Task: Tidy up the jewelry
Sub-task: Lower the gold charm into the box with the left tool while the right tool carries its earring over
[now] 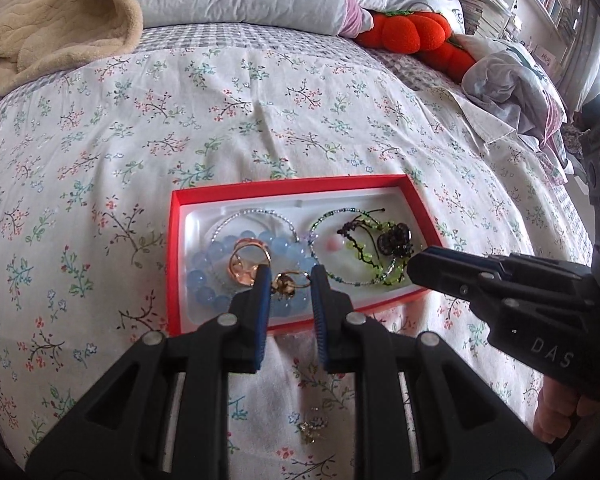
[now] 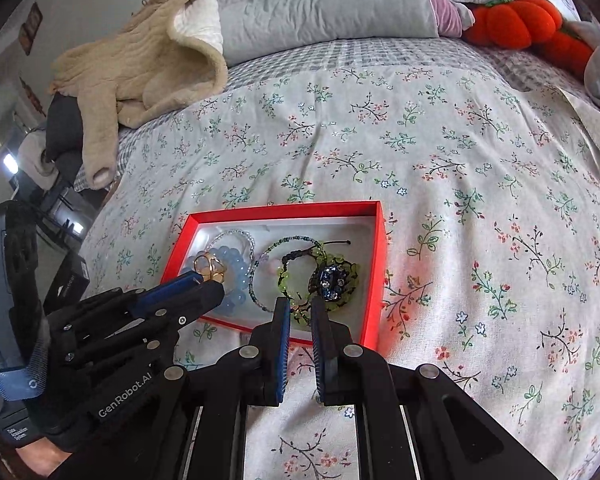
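Left tongs (image 1: 290, 274) hung parted above a gold ring (image 1: 286, 283) in the red box (image 1: 175, 240); right tongs (image 2: 300, 306) hovered released beside them.

Jewelry-crowded red box (image 1: 178, 264), open-topped

A matt red card box (image 1: 175, 264) holds a glossy white plastic tray (image 1: 192, 224), translucent blue beads (image 1: 204, 280) and shiny gold metal rings (image 1: 248, 260). The bed (image 1: 260, 120) wears soft floral cloth. A fleecy beige blanket (image 1: 52, 20) looks quilted.
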A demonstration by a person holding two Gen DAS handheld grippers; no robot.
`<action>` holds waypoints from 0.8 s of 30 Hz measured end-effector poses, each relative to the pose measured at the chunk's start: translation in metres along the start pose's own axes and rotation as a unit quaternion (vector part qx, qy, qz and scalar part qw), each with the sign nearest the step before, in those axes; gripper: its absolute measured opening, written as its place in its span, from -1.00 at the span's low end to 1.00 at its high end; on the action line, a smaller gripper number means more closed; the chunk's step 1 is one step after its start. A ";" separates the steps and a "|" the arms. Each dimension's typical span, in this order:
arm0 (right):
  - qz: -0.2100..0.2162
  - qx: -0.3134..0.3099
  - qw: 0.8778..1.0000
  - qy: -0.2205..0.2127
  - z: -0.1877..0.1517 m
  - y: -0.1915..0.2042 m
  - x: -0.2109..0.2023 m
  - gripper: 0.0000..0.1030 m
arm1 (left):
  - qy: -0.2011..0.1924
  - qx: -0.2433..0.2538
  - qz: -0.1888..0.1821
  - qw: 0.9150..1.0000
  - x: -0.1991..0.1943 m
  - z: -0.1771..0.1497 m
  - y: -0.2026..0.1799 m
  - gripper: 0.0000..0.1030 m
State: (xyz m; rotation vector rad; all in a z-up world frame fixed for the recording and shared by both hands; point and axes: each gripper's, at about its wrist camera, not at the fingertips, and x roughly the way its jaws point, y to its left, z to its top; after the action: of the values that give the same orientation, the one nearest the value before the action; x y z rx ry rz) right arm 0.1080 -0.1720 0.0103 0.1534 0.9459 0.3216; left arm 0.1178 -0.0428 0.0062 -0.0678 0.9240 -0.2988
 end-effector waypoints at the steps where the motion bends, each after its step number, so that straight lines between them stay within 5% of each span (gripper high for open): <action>1: 0.000 0.000 1.000 0.000 0.000 -0.001 0.000 -0.80 | 0.000 0.002 0.003 1.000 0.001 0.000 0.000 -0.58; 24: 0.009 -0.012 1.000 -0.010 0.011 0.010 0.005 -0.72 | 0.015 0.007 0.042 0.999 -0.017 -0.008 0.014 -0.12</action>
State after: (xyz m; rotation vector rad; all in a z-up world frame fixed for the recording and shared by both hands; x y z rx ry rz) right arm 0.1176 -0.1610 0.0159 0.1435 0.9208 0.3461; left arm 0.1050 -0.0244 0.0116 -0.0123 0.9510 -0.2293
